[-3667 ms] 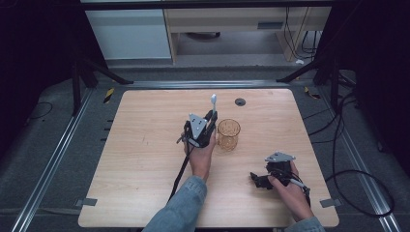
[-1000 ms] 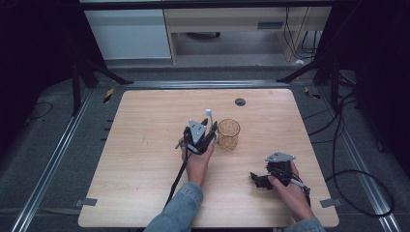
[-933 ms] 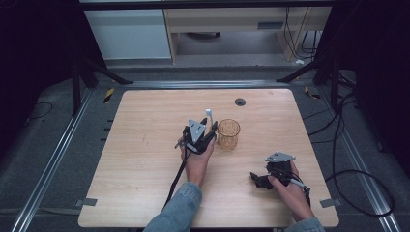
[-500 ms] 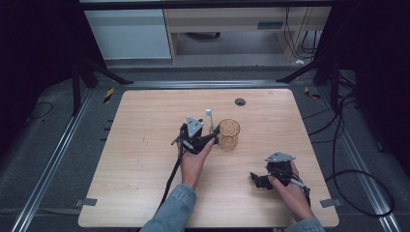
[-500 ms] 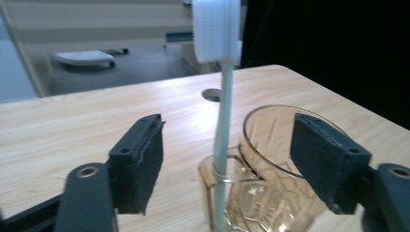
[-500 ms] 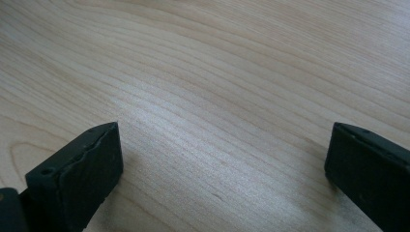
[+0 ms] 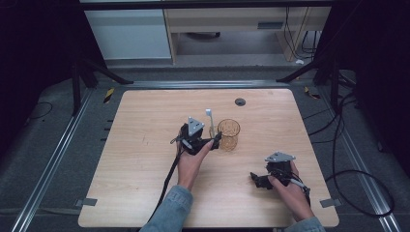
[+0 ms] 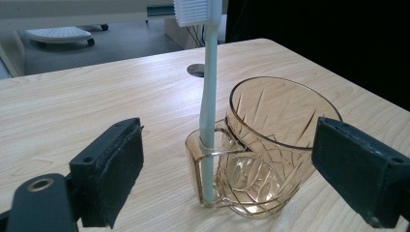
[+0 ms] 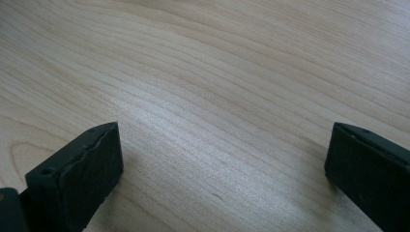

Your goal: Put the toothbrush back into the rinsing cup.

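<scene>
An amber cut-glass cup (image 7: 228, 134) stands near the middle of the wooden table (image 7: 145, 121). A pale toothbrush (image 7: 210, 123) stands upright in the small holder on the cup's side, bristles up. My left gripper (image 7: 216, 140) is just left of the cup. In the left gripper view the toothbrush (image 8: 208, 96) and cup (image 8: 270, 145) sit between the jaws of the left gripper (image 8: 237, 169). Those jaws have just been opening and touch neither. My right gripper (image 7: 255, 180) rests low at the front right. In the right gripper view it (image 9: 227, 179) is open over bare wood.
A dark round grommet (image 7: 240, 101) is set into the table behind the cup. White cabinets stand beyond the far edge, and cables (image 7: 358, 174) lie on the floor to the right. The left gripper's cable trails toward the front edge.
The left gripper lowered the toothbrush into the cup's side holder and then spread its jaws off it. The toothbrush now stands alone. The right hand has not moved.
</scene>
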{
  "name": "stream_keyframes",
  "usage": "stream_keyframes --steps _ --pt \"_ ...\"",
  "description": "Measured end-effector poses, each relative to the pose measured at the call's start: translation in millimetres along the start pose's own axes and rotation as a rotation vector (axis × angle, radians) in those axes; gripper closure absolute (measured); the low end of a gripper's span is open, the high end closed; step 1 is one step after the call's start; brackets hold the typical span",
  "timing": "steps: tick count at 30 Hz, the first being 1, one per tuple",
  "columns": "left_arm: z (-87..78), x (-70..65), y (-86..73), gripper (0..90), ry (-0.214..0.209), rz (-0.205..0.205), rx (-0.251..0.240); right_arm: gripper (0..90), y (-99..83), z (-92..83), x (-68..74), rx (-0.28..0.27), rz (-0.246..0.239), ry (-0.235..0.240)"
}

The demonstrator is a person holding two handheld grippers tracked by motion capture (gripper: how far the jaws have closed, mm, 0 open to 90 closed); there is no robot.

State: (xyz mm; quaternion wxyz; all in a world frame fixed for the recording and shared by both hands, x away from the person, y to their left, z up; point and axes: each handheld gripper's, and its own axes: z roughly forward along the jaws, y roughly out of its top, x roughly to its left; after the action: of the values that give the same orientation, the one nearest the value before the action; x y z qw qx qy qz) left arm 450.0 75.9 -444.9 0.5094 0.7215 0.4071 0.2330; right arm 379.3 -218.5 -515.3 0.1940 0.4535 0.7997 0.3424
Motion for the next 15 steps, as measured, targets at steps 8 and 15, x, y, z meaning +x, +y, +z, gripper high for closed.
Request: stream_keyframes --steps 8,15 --pt "-8.7 1.7 -1.0 9.0 -0.026 0.035 0.039 0.4 0.0 0.0 0.1 0.0 0.0 -0.001" --pt "-17.0 4.6 -4.2 9.0 -0.031 0.106 0.114 0.4 0.1 0.1 0.3 0.0 0.001 -0.004"
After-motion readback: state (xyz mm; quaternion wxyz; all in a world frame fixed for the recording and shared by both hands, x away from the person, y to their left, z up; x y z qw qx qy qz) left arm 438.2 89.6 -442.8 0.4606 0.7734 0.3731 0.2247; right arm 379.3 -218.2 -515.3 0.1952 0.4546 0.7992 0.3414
